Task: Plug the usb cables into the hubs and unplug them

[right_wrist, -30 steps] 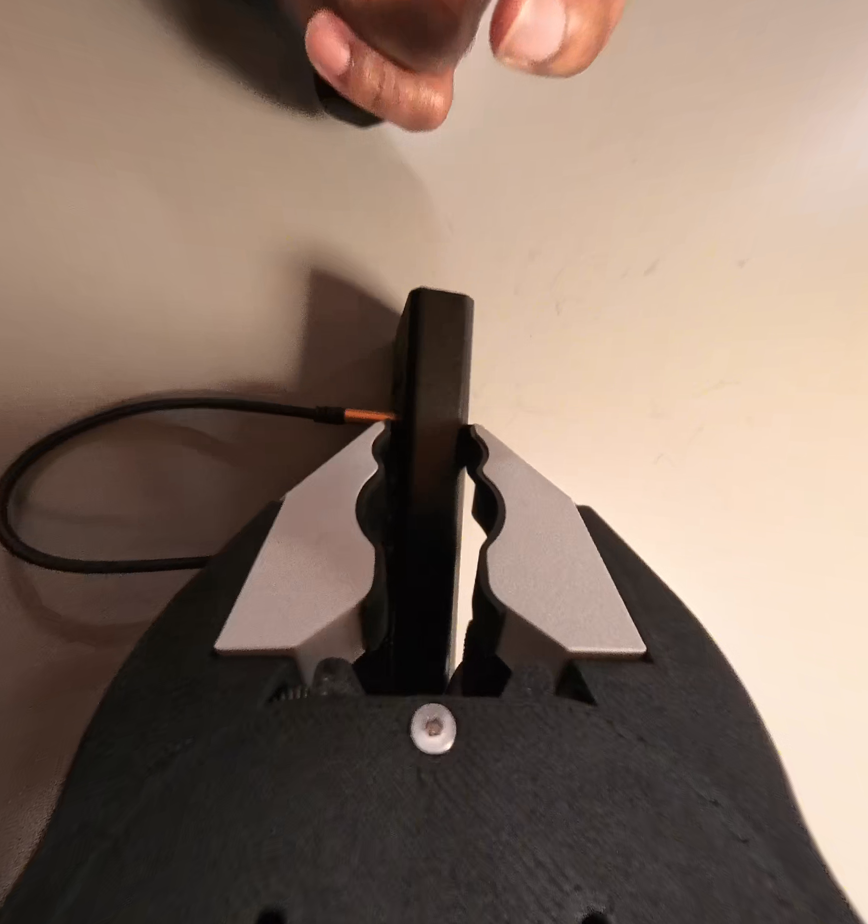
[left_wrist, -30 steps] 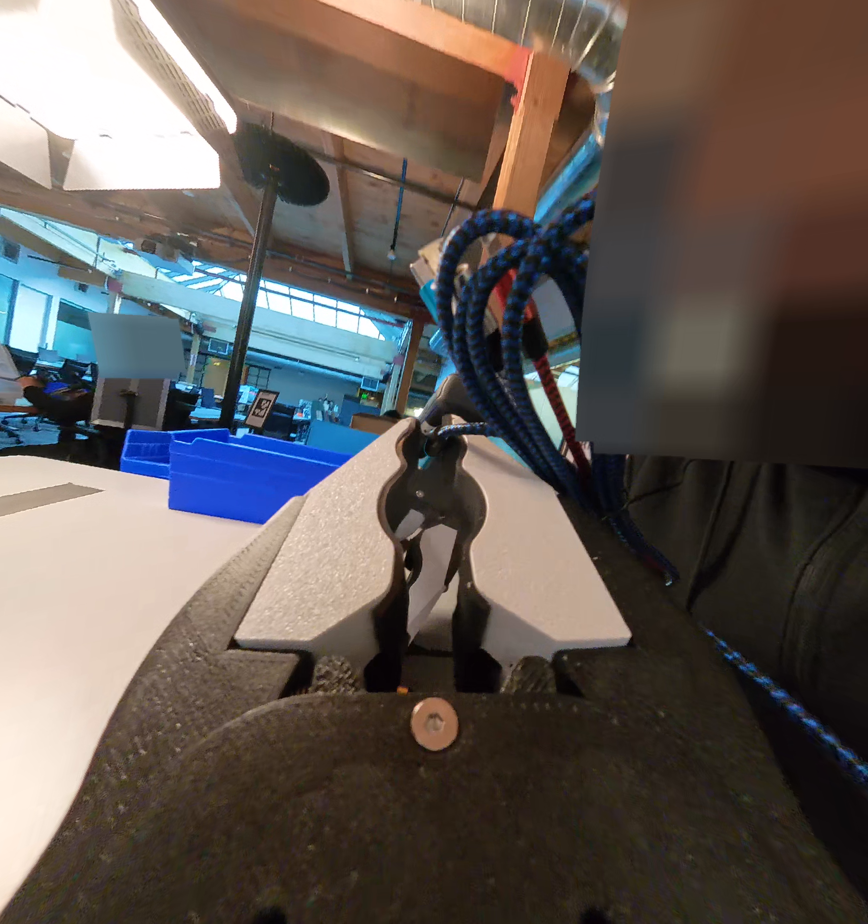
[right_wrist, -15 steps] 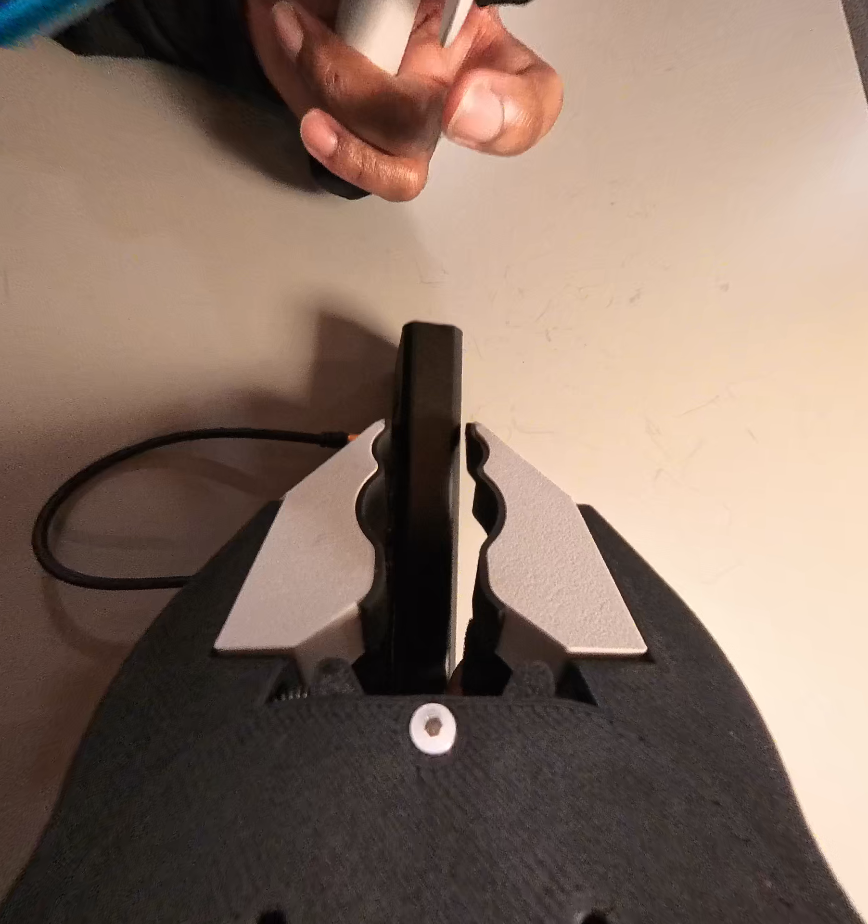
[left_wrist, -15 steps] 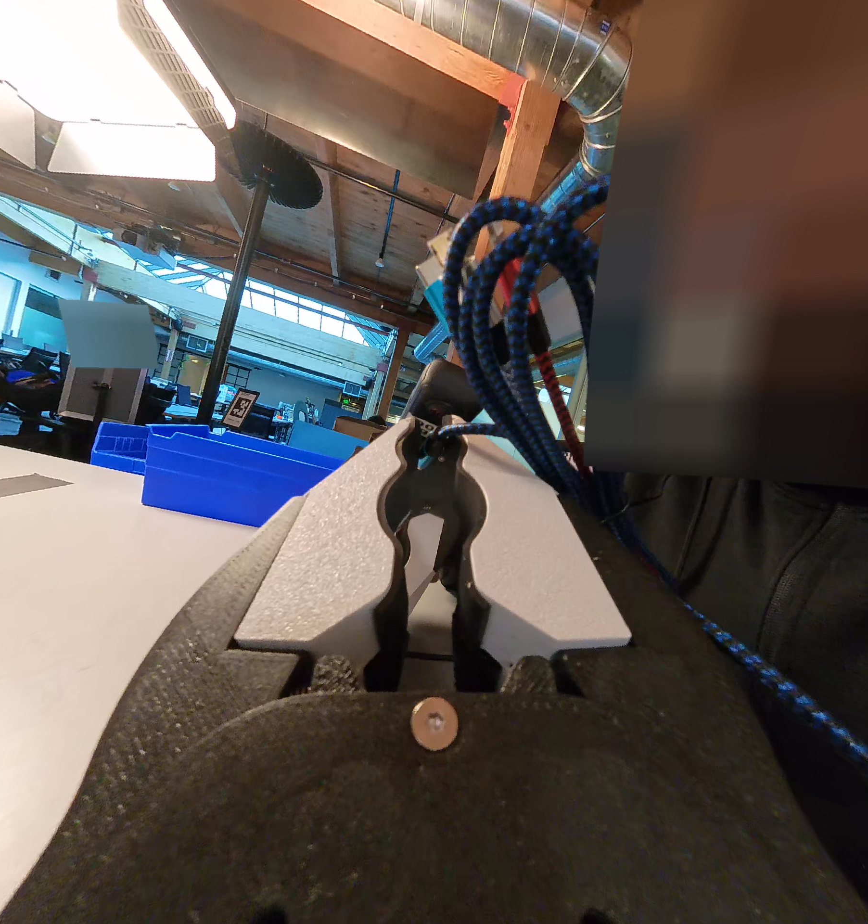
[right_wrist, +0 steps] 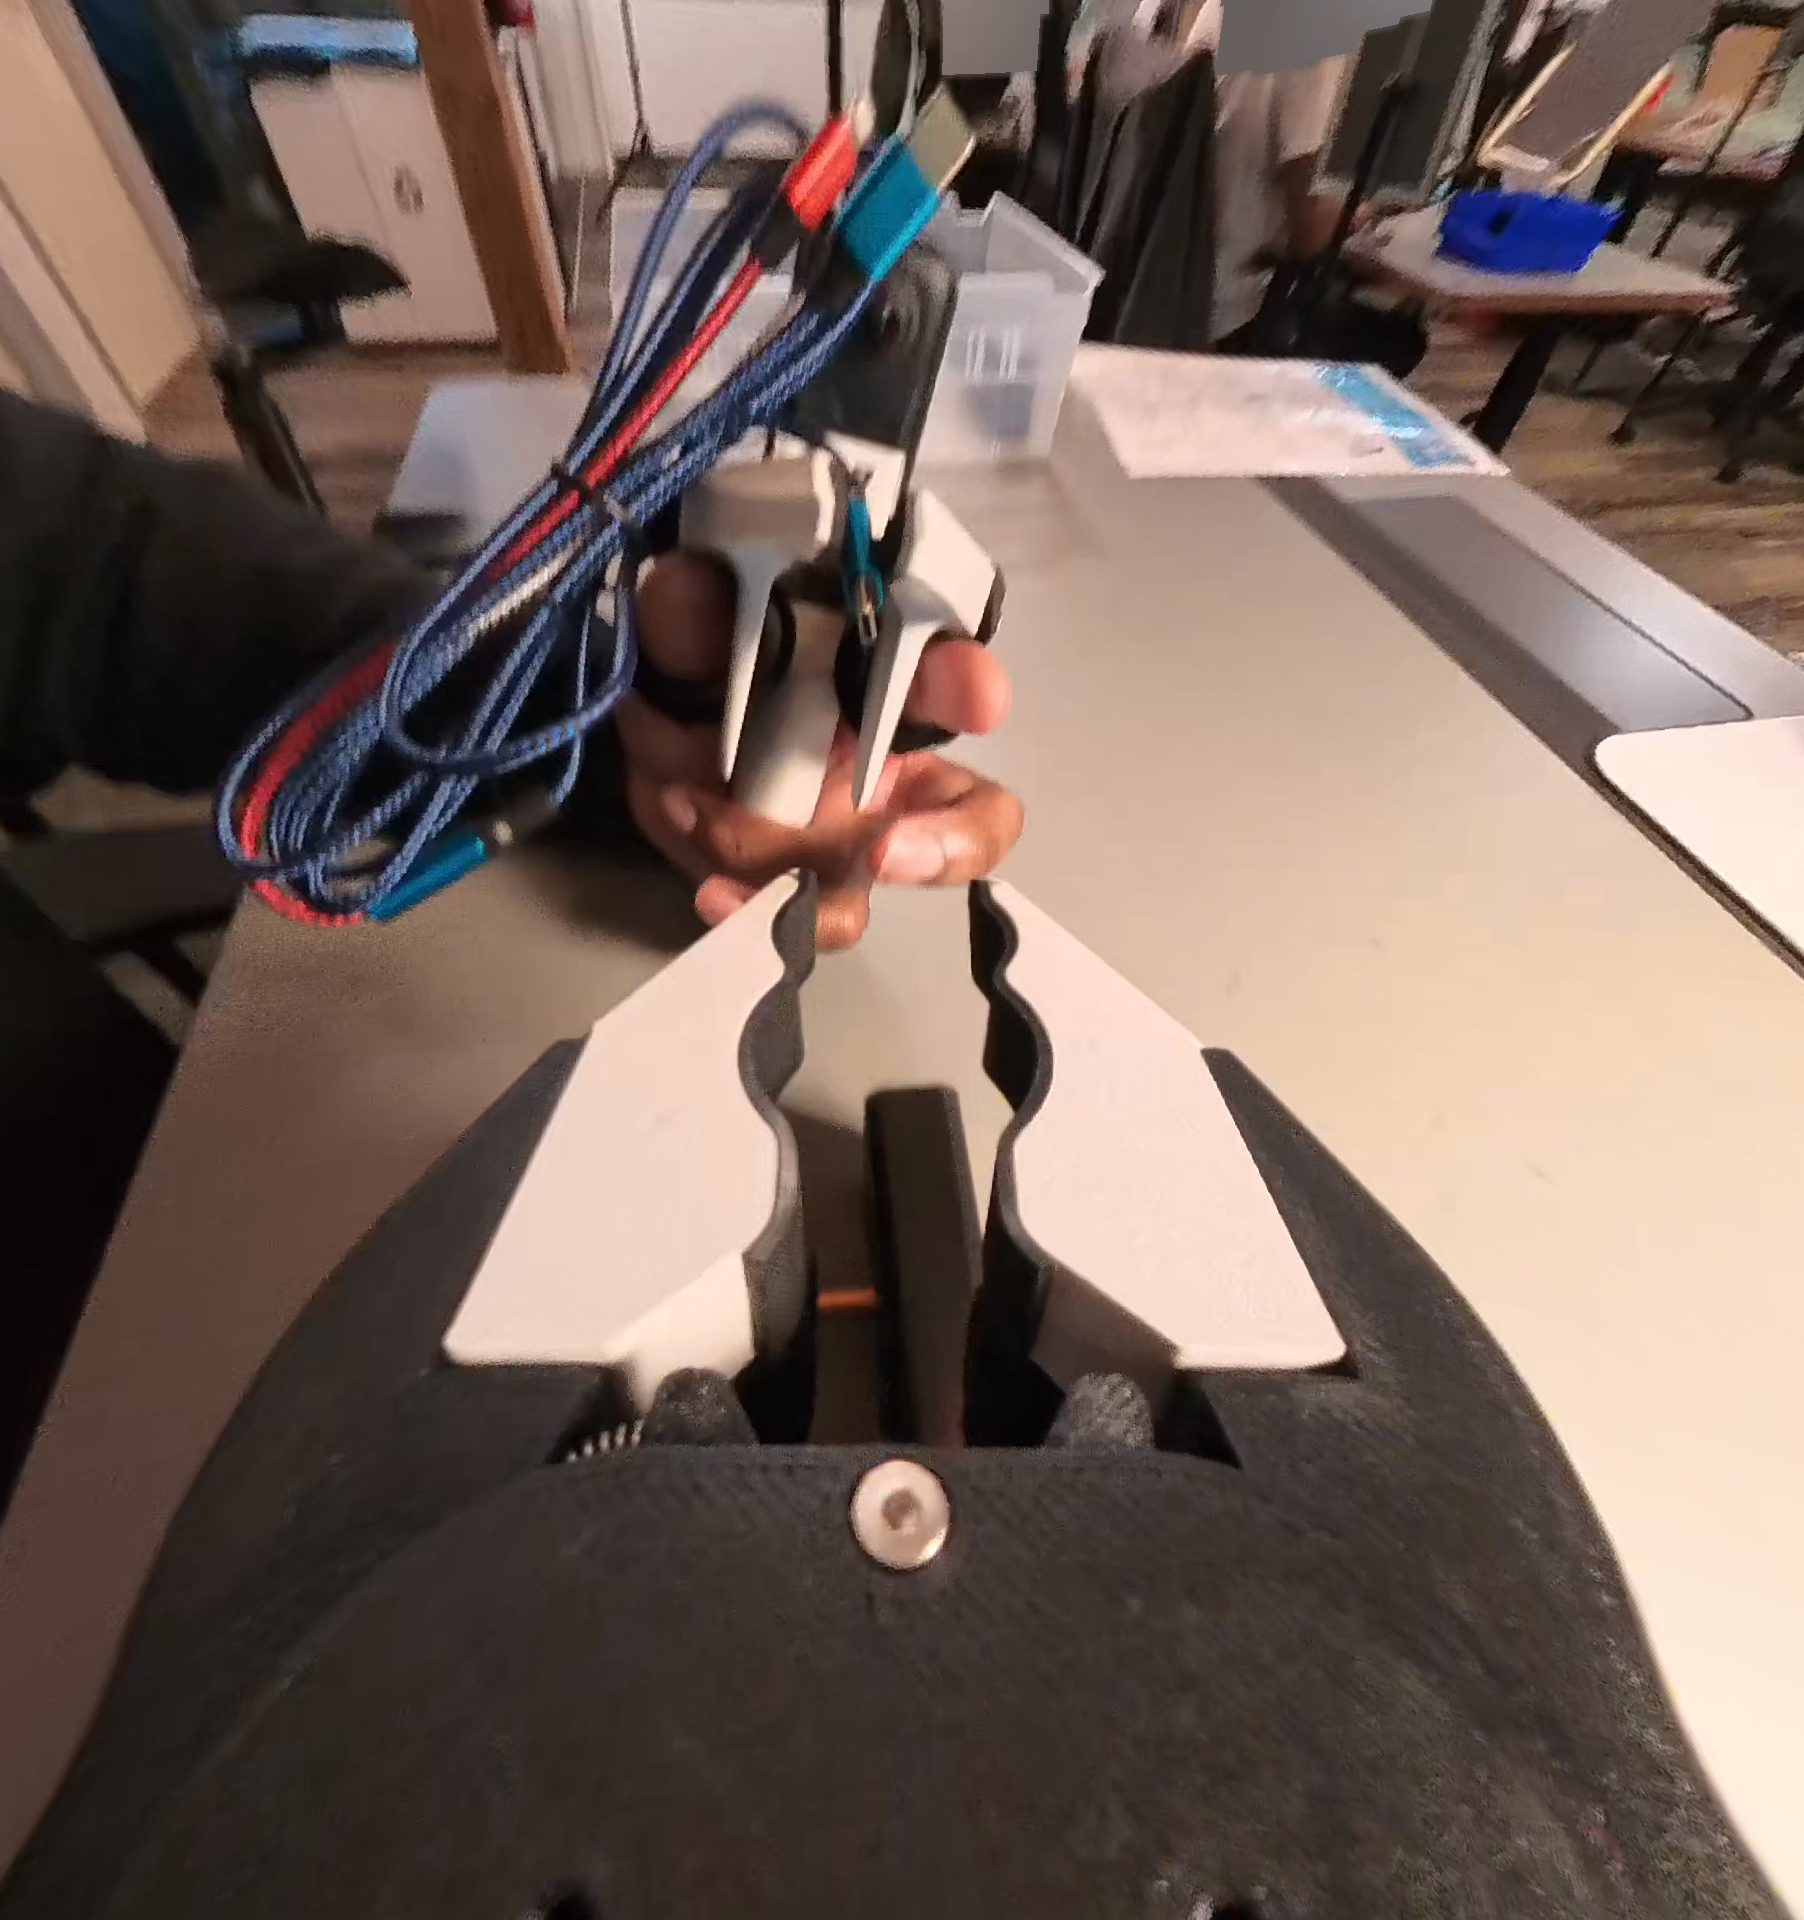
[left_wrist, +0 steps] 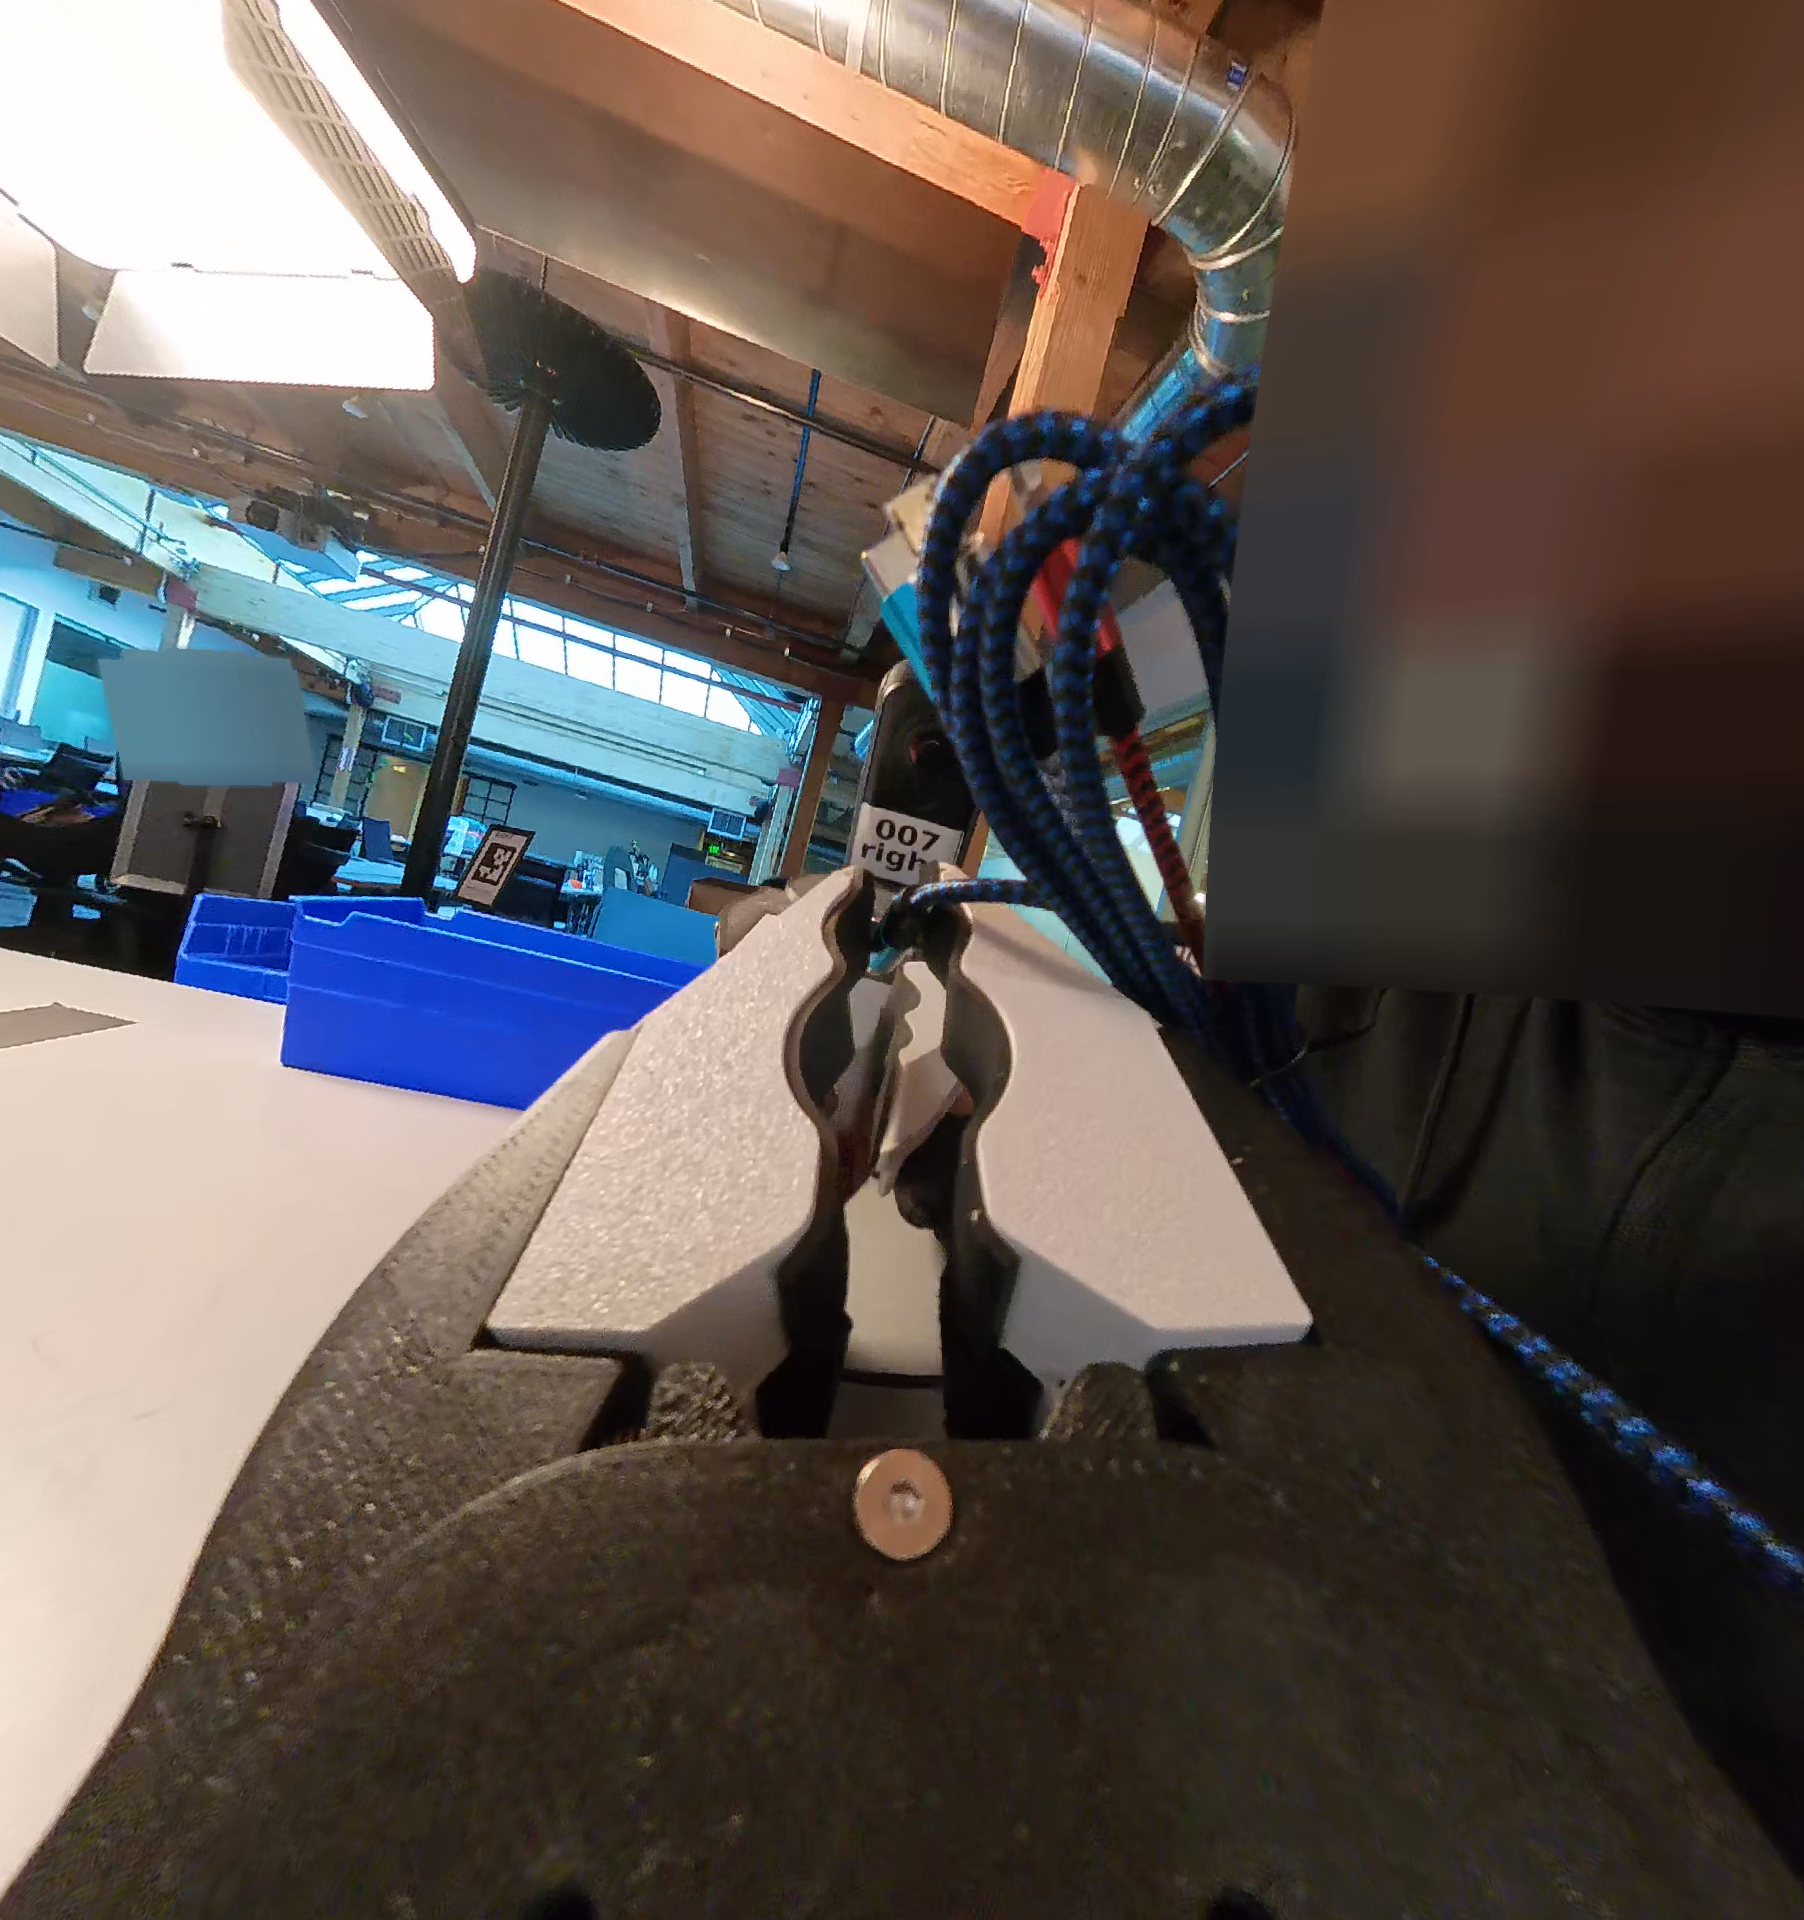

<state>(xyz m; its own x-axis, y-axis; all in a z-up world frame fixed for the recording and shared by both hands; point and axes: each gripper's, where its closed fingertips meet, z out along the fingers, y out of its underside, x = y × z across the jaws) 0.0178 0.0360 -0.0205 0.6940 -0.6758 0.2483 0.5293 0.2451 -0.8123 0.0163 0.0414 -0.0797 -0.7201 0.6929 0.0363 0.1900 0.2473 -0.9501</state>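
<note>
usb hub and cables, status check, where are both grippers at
Right gripper open, black hub loose between its fingers on the table. Left gripper shut on a cable plug, cable bundle hanging off it. Nothing blocking.

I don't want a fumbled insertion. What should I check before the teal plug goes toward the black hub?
1. The left hand-held gripper is shut on the teal plug: ok.
2. The right hand-held gripper clamps the black hub: not ok; its jaws are open and the hub stands free between them on the table.
3. The plug is close to the hub: not ok; it is held up, well apart.
4. The cable bundle is clear of the hub: ok.
5. A free port faces the plug: cannot tell.
</note>
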